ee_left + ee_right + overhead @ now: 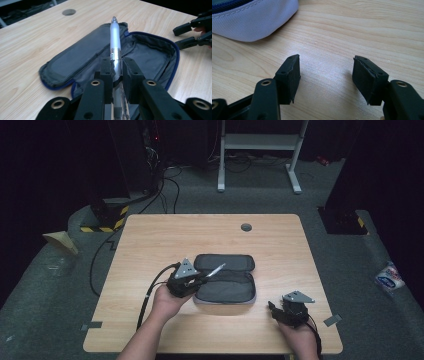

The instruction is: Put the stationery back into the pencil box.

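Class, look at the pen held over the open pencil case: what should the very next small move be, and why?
Probably lower the left gripper so the pen sinks into the open pencil case. Its jaws are shut on the pen, which already points over the case's grey lining. The right gripper waits open beside the case, holding nothing.

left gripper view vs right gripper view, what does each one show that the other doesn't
Left gripper view alone: the left gripper shut on a silver pen, held over the open pencil case with its dark grey lining and blue zip edge, plus a round hole in the table top, and the other gripper with its jaws apart at the far right.

Right gripper view alone: the right gripper up close, jaws wide apart with nothing between them, just over bare wood, and the case's light grey outer side.

Both: the pencil case and the wooden table.
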A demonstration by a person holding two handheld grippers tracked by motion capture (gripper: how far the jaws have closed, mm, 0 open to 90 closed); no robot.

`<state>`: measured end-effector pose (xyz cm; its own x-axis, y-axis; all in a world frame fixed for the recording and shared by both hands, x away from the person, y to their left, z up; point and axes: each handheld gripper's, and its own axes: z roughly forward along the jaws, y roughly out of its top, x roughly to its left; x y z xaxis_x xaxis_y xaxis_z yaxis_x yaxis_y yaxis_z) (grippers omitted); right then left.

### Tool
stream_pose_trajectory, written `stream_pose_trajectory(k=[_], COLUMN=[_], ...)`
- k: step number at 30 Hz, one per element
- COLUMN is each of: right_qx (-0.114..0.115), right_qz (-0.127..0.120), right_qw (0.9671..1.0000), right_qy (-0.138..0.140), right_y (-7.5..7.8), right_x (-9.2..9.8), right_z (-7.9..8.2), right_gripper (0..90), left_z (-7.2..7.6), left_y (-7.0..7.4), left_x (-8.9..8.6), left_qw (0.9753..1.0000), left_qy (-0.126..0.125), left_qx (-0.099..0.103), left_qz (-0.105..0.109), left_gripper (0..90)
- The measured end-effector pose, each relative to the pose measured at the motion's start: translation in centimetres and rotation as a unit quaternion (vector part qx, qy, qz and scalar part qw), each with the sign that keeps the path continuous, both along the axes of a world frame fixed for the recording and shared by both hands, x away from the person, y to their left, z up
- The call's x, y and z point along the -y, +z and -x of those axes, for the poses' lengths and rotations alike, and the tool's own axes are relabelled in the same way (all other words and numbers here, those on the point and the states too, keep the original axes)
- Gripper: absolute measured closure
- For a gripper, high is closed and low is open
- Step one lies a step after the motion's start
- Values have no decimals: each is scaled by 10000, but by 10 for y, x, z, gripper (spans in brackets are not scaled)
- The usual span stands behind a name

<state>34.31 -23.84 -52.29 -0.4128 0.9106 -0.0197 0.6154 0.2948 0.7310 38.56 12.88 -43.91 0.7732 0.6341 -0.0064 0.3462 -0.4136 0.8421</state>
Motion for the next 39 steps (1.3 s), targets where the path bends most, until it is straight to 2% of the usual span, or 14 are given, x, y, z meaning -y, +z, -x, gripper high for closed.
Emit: stream_pose_trajectory(k=[4,9,12,17,18,26,31,37,38,39], right_qx=[-4,1,7,7,7,0,-5,-7,-8,-7], right_qz=[-1,3,9,11,11,-5,-14,-10,-9,-11], right_qw=[10000,10000,10000,10000,10000,10000,9999,9999,9999,9999], right_qy=[29,41,61,63,63,78,107,127,129,130], right_y=[0,0,0,0,0,0,0,0,0,0], right_x=[0,0,0,0,0,0,0,0,0,0], right_z=[0,0,0,0,0,0,0,0,0,0], right_gripper=[386,386,386,387,387,386,386,386,386,386], left_z=[-3,-7,-11,-17,-18,-20,-21,-24,-25,-26], left_y=[1,2,1,-7,-11,-18,-23,-27,-28,-28], left_x=[9,20,30,38,42,55,62,67,67,67], left_qw=[9999,9996,9989,9985,9982,9966,9946,9936,9936,9940], left_qy=[-110,-247,-430,-427,-474,-676,-822,-797,-757,-688], left_qx=[-69,-127,-186,-342,-354,-427,-550,-663,-696,-700], left_qz=[70,26,92,52,-31,-172,-320,-445,-464,-492], left_gripper=[792,791,791,791,791,790,790,785,760,698])
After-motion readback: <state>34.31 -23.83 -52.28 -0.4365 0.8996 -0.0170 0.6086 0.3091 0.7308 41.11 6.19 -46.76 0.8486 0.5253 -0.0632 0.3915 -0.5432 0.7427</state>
